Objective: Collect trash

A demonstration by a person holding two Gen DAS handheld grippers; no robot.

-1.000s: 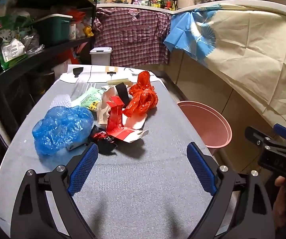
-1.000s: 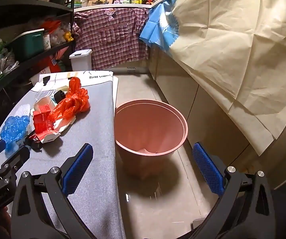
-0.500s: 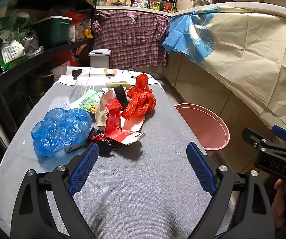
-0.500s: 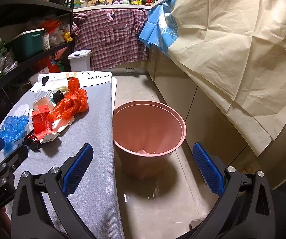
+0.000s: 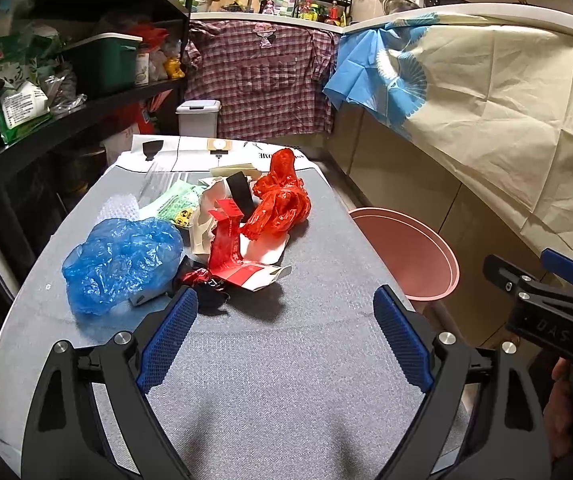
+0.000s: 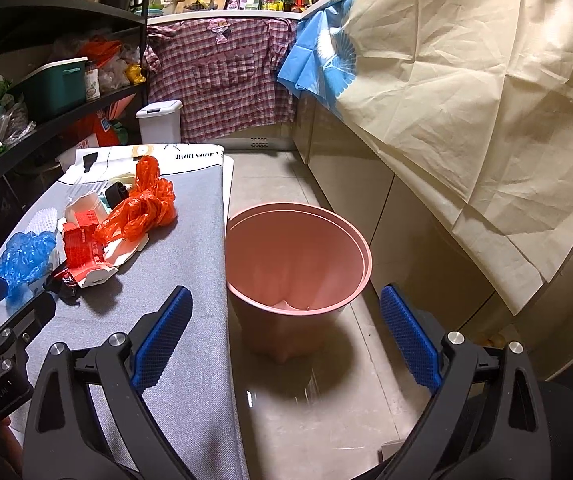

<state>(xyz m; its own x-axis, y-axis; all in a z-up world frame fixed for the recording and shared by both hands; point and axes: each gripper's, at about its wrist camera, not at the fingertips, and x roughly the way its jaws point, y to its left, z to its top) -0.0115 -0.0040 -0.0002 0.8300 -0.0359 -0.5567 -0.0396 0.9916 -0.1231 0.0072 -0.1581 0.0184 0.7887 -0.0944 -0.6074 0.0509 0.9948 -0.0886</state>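
Note:
A heap of trash lies on the grey table (image 5: 286, 360): a blue plastic bag (image 5: 120, 262), a red plastic bag (image 5: 282, 200), a torn red and white carton (image 5: 242, 260), a green packet (image 5: 176, 204) and a small black and red wrapper (image 5: 202, 284). My left gripper (image 5: 284, 336) is open and empty, just short of the heap. A pink bin (image 6: 298, 268) stands on the floor right of the table. My right gripper (image 6: 284, 340) is open and empty, above the bin's near side. The heap also shows in the right wrist view (image 6: 86, 240).
Dark shelves (image 5: 66, 120) with a green box line the left. A small white lidded bin (image 5: 198, 118) and a checked shirt (image 5: 262, 80) stand beyond the table. Cream cloth (image 6: 466, 100) covers the counter on the right. White paper (image 5: 190, 152) lies at the table's far end.
Both grippers have drawn back slightly from the heap and bin and stay open. The trash has not moved.

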